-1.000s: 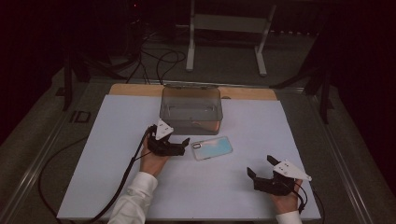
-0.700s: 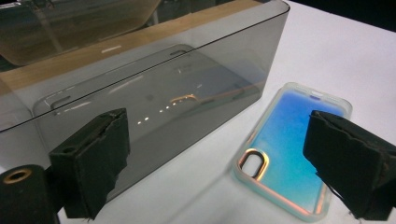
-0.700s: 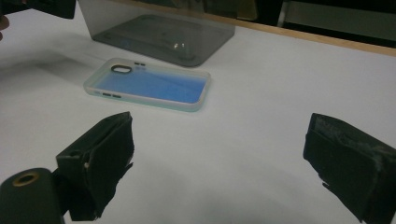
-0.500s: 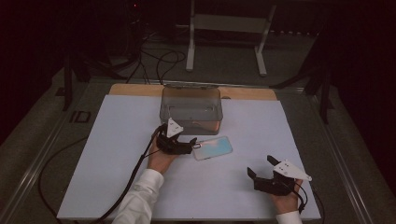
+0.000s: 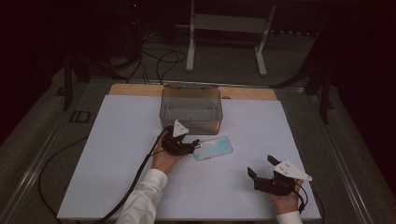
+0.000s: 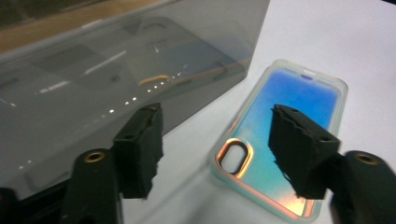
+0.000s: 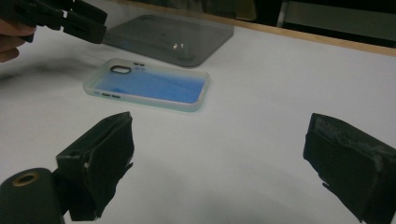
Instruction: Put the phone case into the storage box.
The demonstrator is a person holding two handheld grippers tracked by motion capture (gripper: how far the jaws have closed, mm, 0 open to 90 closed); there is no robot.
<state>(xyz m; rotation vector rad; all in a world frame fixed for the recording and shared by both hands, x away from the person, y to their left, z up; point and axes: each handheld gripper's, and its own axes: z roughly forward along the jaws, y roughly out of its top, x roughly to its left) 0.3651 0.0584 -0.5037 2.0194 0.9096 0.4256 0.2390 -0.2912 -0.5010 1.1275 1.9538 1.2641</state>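
Left tool closing, rubbery pads astride glossy translucent phone case rim, not gripping.

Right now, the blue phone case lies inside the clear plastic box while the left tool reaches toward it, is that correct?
Not quite: the phone case lies on the white table in front of the clear plastic box, not inside it, as the high view shows. The left tool does reach toward it, its jaws just closing with nothing gripped yet.
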